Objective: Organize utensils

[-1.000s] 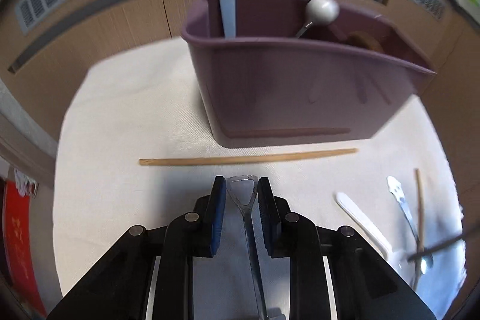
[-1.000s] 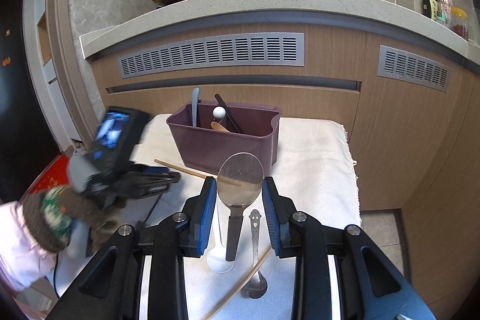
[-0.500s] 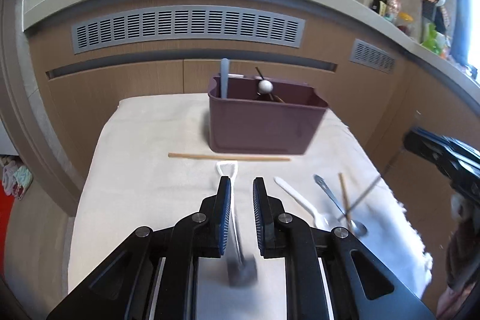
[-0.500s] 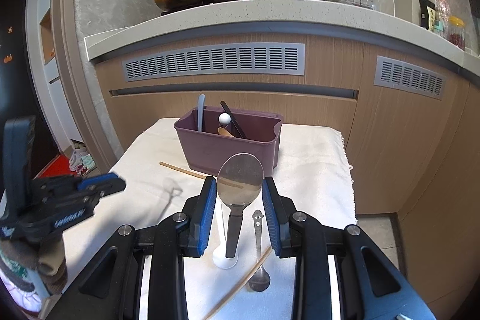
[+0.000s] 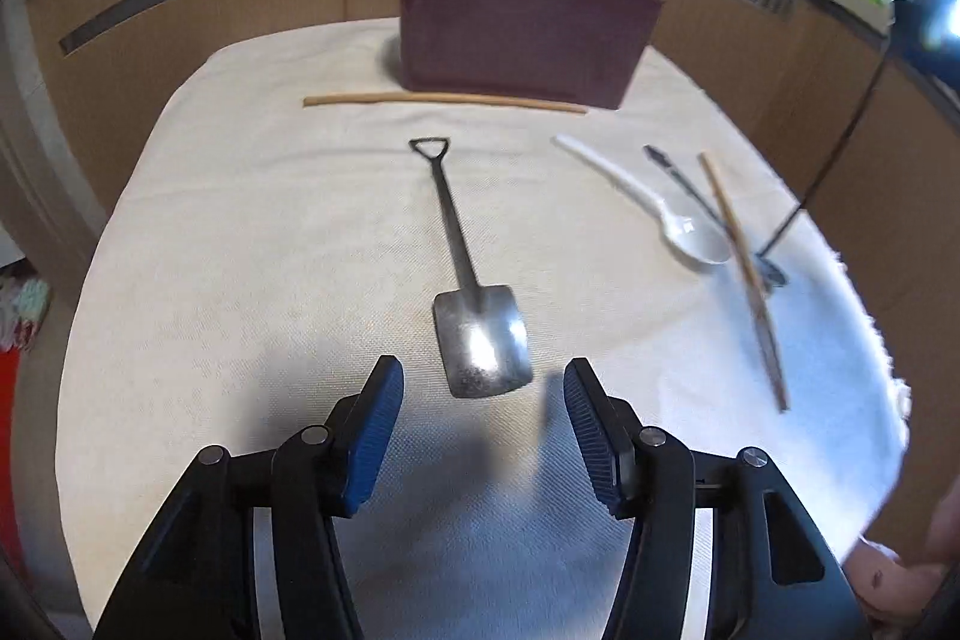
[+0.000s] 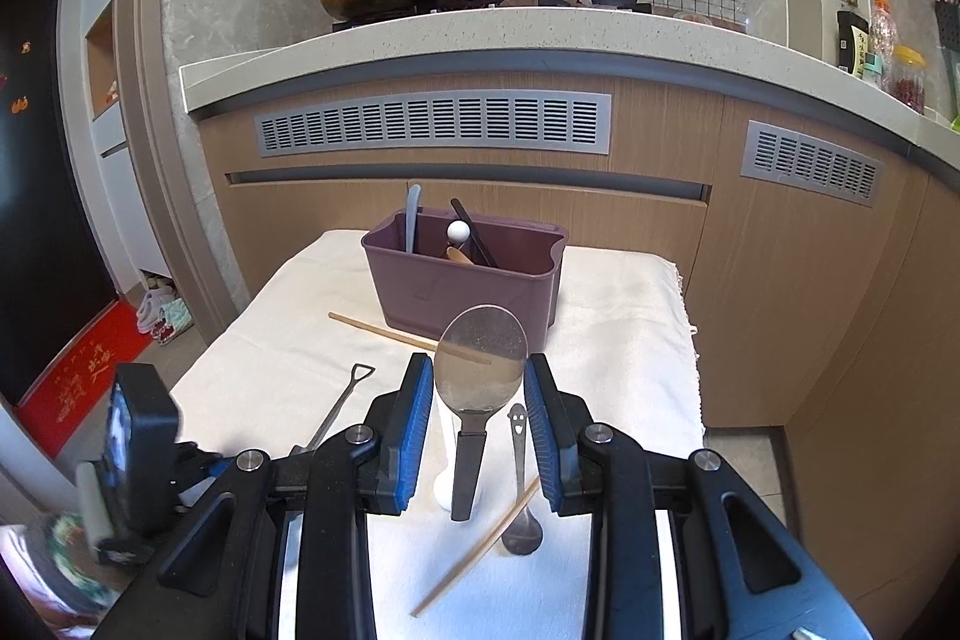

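Left wrist view: the left gripper is opening, nothing between its fingers. The shovel spoon lies loose on the cloth, in front of the purple bin.

Right wrist view: the right gripper clamps a big spoon, not yet in the bin. A few utensils stand inside; more wait outside.

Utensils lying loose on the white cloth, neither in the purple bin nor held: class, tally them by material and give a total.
Wood: 2 (far chopstick, near chopstick)
Metal: 2 (shovel-shaped spoon, smiley spoon)
White plastic: 1 (plastic spoon)
Total: 5
Left out: black-handled spoon, held in the right gripper.
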`<state>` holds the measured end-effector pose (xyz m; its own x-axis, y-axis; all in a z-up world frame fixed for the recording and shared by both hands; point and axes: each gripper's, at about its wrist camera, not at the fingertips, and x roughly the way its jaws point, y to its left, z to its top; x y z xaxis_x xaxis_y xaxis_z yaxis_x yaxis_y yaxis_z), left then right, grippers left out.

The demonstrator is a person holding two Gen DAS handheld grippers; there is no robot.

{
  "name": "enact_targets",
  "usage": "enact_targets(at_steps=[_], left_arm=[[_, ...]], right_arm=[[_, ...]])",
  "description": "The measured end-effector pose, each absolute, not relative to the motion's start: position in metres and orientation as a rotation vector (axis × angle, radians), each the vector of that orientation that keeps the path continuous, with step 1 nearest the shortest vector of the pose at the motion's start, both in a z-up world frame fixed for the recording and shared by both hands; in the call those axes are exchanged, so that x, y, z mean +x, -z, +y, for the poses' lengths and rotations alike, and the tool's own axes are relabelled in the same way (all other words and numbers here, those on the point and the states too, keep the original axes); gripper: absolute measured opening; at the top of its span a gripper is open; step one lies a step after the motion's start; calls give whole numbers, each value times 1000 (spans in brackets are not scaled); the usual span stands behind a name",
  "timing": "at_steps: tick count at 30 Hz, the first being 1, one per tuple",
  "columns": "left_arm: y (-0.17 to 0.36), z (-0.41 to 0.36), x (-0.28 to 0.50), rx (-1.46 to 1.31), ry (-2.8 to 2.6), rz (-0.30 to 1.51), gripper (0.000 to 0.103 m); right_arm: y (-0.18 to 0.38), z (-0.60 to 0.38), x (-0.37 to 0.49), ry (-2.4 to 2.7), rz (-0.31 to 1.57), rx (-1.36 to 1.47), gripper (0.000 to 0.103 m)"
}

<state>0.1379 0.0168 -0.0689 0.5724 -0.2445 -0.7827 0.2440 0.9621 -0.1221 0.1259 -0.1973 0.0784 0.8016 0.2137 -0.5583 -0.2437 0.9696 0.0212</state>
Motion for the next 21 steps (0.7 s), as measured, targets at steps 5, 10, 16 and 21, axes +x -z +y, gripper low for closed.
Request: enact_targets(at_steps=[5,10,16,21], left_arm=[[71,4,147,38,220,894,34],[50,12,139,35,214,802,33],[20,23,128,38,191,701,18],[12,26,136,42,190,681,17]], right_arm=[[-75,-199,125,-251,600,-43,29],[-77,-202,121,-248,588,-43,29],[-79,-200,117,-261,576,-37,29],[-81,-201,117,-251,573,-42,29]])
